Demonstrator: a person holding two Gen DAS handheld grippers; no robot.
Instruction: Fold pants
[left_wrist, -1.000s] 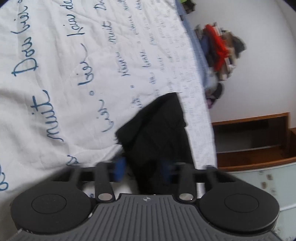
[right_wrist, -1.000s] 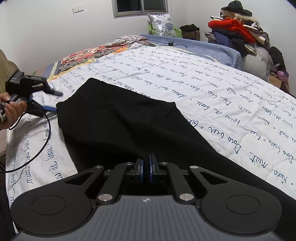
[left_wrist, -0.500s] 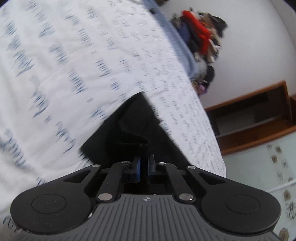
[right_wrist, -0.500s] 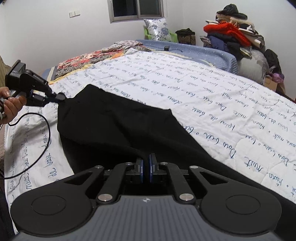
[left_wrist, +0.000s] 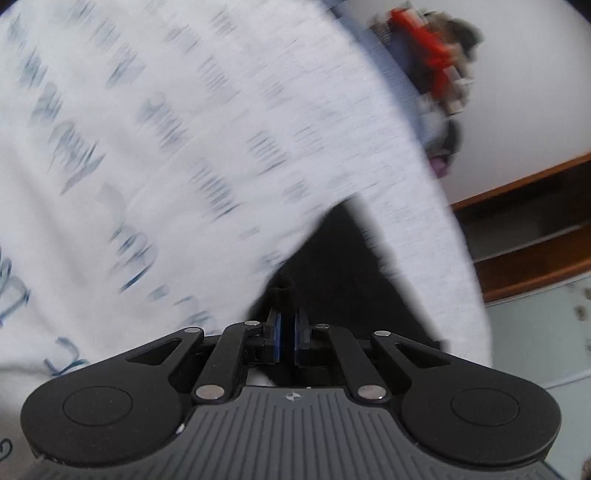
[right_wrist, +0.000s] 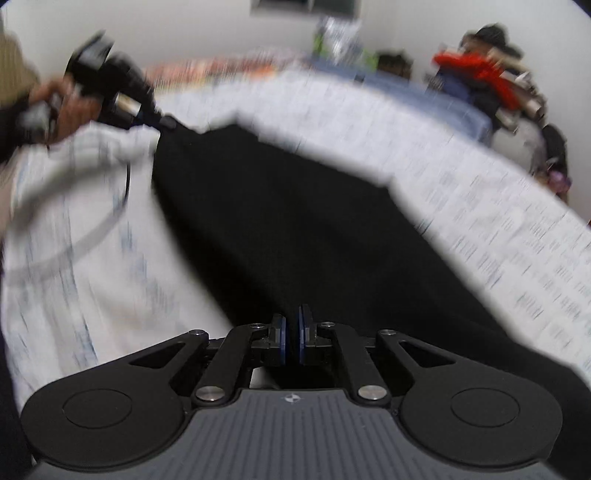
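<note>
Your left gripper pinches a black fold of the pants, which lie spread on the white script-printed bedspread. Your right gripper is clamped on the near edge of the same pants, its blue pads nearly together. At far right, piled clothes sit beyond the bed.

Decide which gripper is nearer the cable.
Left. The cable loops just below the left gripper, which grips the far corner of the pants. The right gripper grips their near end, across the pants from the cable.
</note>
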